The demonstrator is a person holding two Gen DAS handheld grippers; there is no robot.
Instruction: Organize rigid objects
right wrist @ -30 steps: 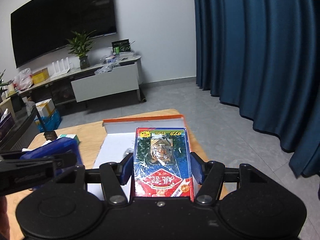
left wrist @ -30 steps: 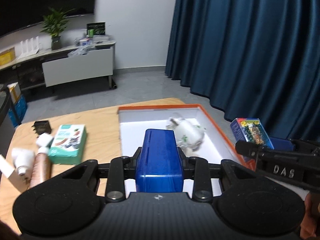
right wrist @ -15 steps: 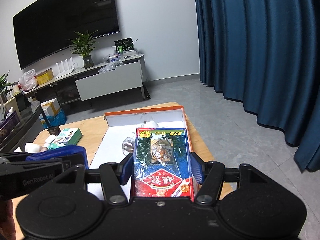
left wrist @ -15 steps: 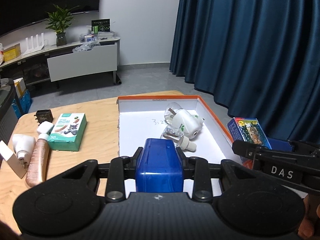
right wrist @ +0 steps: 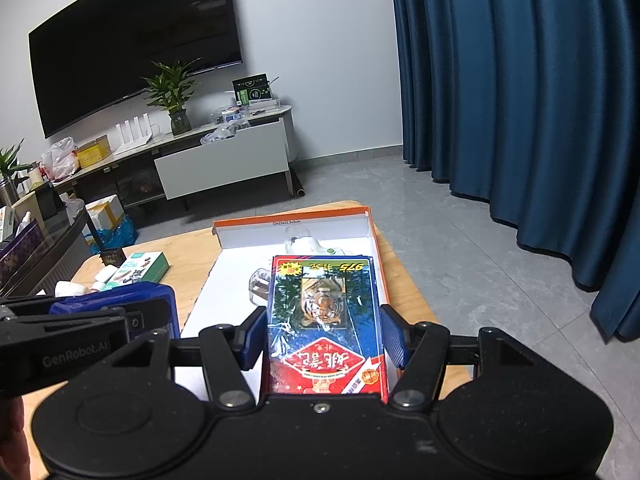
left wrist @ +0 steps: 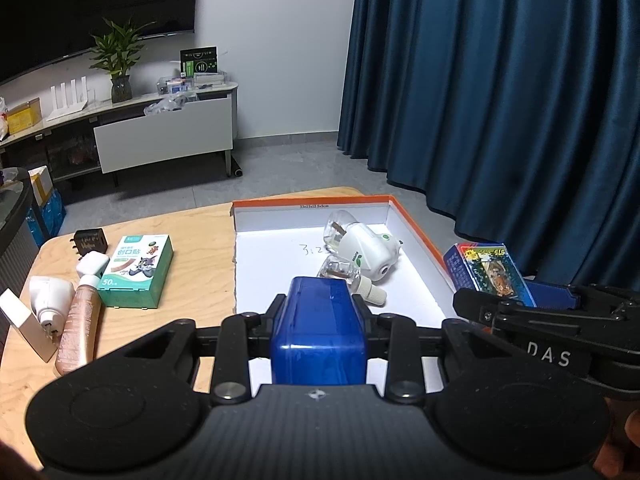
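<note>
The tray [left wrist: 416, 232] is seen on the table [left wrist: 200, 240], two plug-in units [left wrist: 360, 248] lying inside; the left gripper [left wrist: 318, 312] is held level above its near end, clamped on a blue box [left wrist: 318, 332]; the right gripper [right wrist: 324, 332], just beside it, is clamped on a card pack [right wrist: 324, 316].

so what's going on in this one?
A person holds a gripper in each hand and is sorting small items into the shallow orange-rimmed white box on the wooden table. The left gripper is shut on a glossy blue plastic box; the right gripper is shut on a tiger-print card pack. Both hang over the box's near end. Two white plug-in vaporizers already lie inside; a green plaster box and other items wait on the table.
</note>
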